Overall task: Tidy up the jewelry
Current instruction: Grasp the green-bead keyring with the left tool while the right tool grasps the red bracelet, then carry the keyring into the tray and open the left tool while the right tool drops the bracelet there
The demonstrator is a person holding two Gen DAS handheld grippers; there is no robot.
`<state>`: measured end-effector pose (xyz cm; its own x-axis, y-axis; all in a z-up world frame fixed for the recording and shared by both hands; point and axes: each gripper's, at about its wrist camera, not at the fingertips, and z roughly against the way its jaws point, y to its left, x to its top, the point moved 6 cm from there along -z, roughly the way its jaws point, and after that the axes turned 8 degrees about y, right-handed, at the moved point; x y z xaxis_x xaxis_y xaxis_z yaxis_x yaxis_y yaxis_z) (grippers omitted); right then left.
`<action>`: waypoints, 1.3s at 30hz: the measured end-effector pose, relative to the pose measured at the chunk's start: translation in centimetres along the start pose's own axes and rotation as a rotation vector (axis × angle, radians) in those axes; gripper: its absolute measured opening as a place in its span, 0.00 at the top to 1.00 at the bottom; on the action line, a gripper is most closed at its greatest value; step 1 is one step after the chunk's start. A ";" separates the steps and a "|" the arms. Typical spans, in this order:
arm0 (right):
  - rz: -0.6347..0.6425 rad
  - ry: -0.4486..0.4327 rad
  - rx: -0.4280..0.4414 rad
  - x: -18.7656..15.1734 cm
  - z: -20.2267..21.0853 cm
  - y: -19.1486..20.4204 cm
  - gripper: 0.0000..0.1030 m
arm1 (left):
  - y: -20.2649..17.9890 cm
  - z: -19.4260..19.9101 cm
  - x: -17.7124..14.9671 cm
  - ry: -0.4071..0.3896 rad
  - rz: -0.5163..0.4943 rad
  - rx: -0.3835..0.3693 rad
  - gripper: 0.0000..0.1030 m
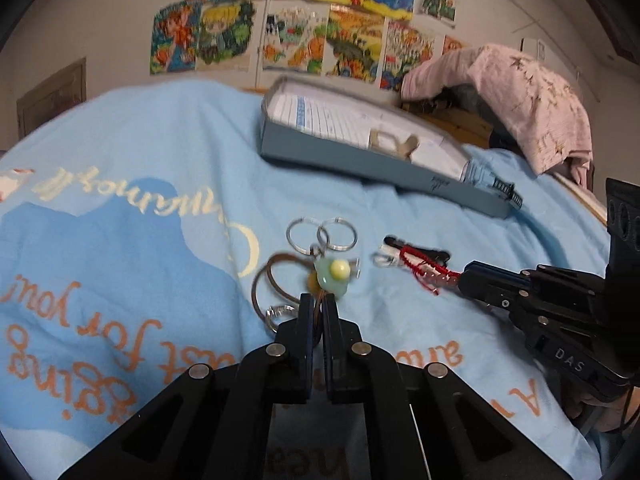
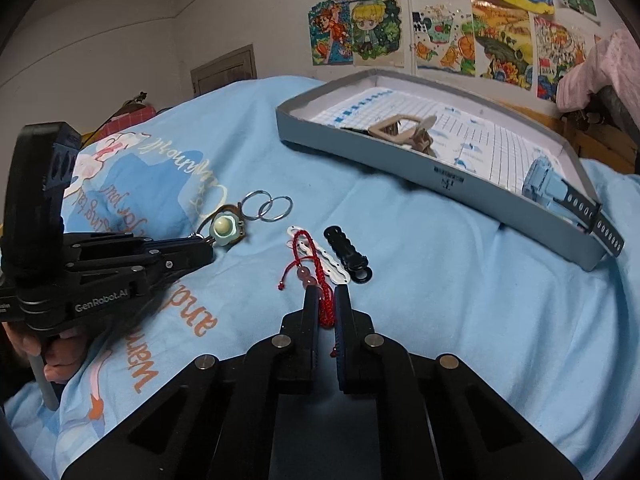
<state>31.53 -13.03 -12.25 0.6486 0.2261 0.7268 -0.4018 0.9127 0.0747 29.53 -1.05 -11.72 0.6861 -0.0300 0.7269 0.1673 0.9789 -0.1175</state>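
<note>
Jewelry lies on a blue blanket (image 2: 440,320) in front of a grey tray (image 2: 400,168); the left gripper (image 1: 318,304) has its fingers pinched shut on the brown loop of an egg keychain (image 1: 334,274); the right gripper (image 2: 328,300) is clamped on a red bracelet (image 2: 308,256), which lies over a white clip (image 2: 334,268) beside a black clip (image 2: 348,250); a blue watch (image 2: 560,192) sits in the tray.

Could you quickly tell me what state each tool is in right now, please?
Left tool: closed on the keychain with the fried-egg charm.
Right tool: closed on the red cord bracelet.
</note>
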 end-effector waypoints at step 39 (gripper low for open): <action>-0.231 -0.307 -0.062 9.1 -0.2 -10.9 0.94 | -4.3 -5.4 17.5 -0.091 0.047 -0.082 0.96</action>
<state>41.98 -20.86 -6.56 0.4897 -0.0918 0.8670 -0.2215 0.9487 0.2256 44.68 -6.87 -2.16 0.6283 0.0374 0.7771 0.1963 0.9589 -0.2049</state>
